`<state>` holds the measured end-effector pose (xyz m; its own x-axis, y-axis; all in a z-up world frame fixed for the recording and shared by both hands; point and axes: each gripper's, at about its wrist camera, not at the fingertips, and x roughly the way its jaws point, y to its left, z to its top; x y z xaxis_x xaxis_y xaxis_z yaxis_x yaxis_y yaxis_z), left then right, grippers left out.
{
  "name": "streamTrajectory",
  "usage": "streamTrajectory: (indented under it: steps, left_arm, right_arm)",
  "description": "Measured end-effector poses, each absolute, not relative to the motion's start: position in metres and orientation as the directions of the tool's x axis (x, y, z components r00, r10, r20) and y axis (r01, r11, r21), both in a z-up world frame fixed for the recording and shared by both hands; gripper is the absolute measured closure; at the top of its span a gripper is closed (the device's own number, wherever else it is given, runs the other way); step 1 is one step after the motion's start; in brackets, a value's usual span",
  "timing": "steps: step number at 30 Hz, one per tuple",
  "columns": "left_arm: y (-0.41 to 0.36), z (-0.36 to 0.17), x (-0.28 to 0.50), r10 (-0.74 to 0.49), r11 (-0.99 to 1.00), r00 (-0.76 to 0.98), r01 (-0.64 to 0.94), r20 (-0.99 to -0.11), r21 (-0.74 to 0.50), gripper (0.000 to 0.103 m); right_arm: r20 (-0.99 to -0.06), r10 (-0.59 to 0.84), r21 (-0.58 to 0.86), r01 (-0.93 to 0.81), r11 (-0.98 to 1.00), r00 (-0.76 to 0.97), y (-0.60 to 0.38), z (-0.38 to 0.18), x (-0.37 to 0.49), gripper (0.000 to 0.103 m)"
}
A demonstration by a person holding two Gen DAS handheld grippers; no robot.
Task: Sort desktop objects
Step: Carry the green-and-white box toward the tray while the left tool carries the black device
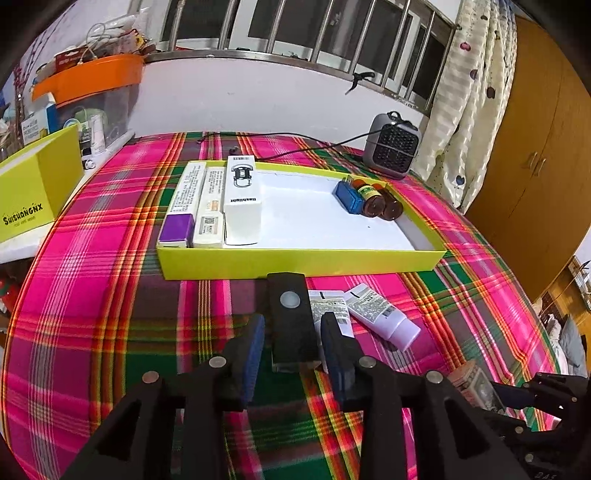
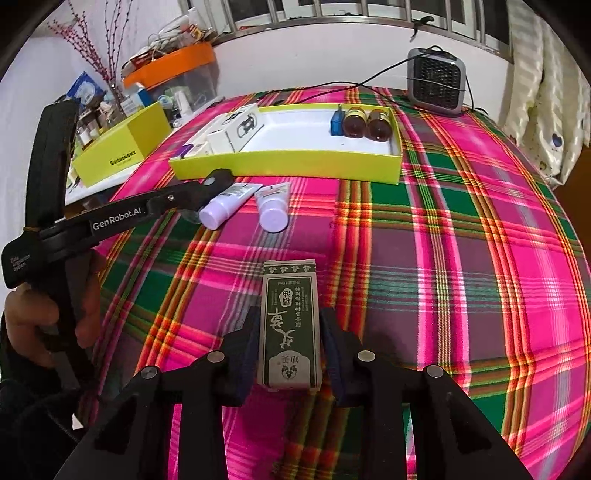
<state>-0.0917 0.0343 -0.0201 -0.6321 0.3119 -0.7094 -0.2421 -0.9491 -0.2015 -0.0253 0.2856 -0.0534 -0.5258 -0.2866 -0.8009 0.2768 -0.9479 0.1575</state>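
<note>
Plaid tablecloth (image 1: 110, 295) covers the table; barred window (image 1: 314, 33) runs along the upper frame, small heater (image 1: 391, 146) at upper right. Yellow tray (image 1: 295, 260), centre, holds boxes at its left end and bottles at its right. Left gripper (image 1: 291, 343) stands released around a black device (image 1: 290, 317), pads clear. Right gripper (image 2: 290, 343) brackets a green box (image 2: 290, 325), lower centre; contact cannot be confirmed.

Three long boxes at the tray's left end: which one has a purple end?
The leftmost box, against the tray's left wall. Its near end is purple; the middle box and the flashlight box beside it are white or cream all over.
</note>
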Motion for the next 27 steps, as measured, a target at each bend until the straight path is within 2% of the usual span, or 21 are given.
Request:
streamTrajectory:
  steps: [13, 16, 27]
  left_arm:
    - [0.042, -0.031, -0.103, 0.272, -0.959, -0.610, -0.235, -0.744, -0.159, 0.071]
    - [0.044, -0.033, -0.103, 0.268, -0.960, -0.604, -0.237, -0.751, -0.151, 0.074]
    - [0.042, -0.031, -0.099, 0.271, -0.959, -0.612, -0.240, -0.743, -0.151, 0.075]
  right_arm:
    - [-0.792, -0.291, 0.172, 0.260, -0.950, -0.537, 0.299, -0.056, -0.033, 0.069]
    - [-0.791, -0.291, 0.169, 0.265, -0.949, -0.538, 0.300, -0.056, -0.034, 0.069]
    - [-0.795, -0.295, 0.148, 0.301, -0.942, -0.530, 0.298, -0.058, -0.034, 0.070]
